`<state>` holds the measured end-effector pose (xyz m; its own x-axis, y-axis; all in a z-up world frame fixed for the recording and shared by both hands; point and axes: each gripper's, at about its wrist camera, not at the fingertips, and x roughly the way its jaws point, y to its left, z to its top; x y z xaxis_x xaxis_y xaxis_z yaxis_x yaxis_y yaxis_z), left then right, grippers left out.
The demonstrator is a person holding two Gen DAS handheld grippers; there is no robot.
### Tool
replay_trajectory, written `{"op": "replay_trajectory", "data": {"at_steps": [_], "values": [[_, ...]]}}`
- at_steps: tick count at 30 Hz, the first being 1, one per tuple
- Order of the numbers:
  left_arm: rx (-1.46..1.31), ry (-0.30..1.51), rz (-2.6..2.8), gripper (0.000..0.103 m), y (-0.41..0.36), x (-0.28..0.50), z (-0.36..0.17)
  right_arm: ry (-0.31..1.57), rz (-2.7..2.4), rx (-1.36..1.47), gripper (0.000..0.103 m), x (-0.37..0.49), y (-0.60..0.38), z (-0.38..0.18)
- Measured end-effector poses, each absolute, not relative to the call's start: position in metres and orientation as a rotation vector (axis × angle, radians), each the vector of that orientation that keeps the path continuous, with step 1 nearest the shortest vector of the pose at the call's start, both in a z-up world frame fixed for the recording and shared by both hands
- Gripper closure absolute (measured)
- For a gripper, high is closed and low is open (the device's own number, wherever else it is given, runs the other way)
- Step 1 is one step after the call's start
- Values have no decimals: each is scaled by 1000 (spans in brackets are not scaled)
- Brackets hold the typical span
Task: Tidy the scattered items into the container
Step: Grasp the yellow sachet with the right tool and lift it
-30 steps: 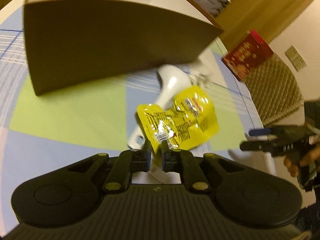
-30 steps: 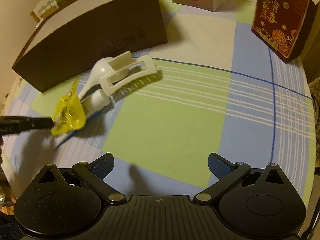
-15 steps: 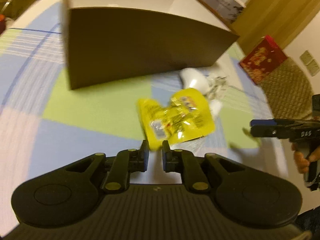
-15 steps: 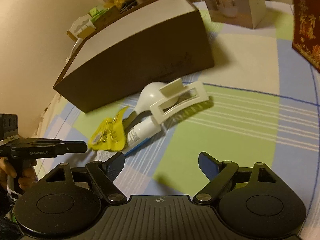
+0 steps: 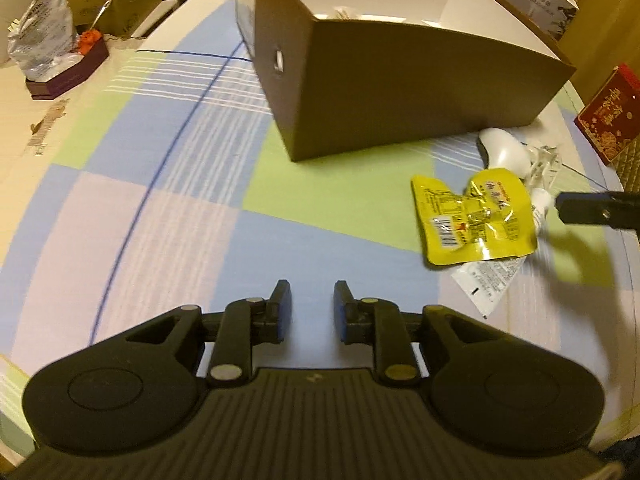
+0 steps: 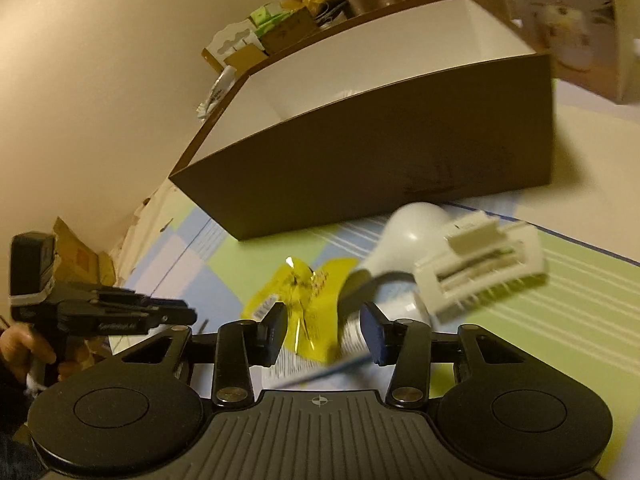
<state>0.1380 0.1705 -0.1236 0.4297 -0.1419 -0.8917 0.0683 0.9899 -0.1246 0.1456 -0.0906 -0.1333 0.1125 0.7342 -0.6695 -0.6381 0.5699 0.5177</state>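
Note:
A brown open box (image 5: 420,92) with a white inside stands on the checked tablecloth; it also shows in the right wrist view (image 6: 380,152). In front of it lie a yellow foil packet (image 5: 476,220), a white spoon (image 5: 506,152), a white tube (image 5: 540,204) and a white hair clip (image 6: 480,264). My left gripper (image 5: 310,300) is open and empty, left of the packet and apart from it. My right gripper (image 6: 324,320) is open, its jaws either side of the yellow packet (image 6: 308,300), just above the pile.
A red printed box (image 5: 608,112) stands at the table's right edge. A white carton (image 6: 580,20) stands behind the brown box. A purple tray with a foil bag (image 5: 44,48) sits off the table at the far left. A white sachet (image 5: 488,284) lies under the yellow packet.
My left gripper let go of the yellow packet, opened and drew back to the left. My right gripper came down and forward over the pile, its jaws narrowing around the packet.

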Motion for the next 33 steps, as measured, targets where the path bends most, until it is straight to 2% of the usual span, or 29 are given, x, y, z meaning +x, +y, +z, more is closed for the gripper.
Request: {"op": "replay_trajectory", "data": {"at_steps": [7,8,9,10,14,23,33], "values": [[-87,1136,-119,83,178,138,-127,1121,1030,123,55,162,-62,-155],[-88,1136,-121,83,178,138,-128,1130,1039,126,72,162,-59,-158],[-89,1137,-122,83,178,138,-128,1142,1051,130,84,161,-56,-160],[-90,1137,-122,83,178,138,-129,1152,1060,141,84,161,-55,-163],[-93,1137,-120,83,181,138,-129,1161,1095,245,98,156,-64,-164],[-80,1135,-151,83,171,138,-129,1170,1056,435,100,145,-93,-146],[-55,1125,-197,83,152,139,-127,1128,990,497,100,124,-146,-119]]}}
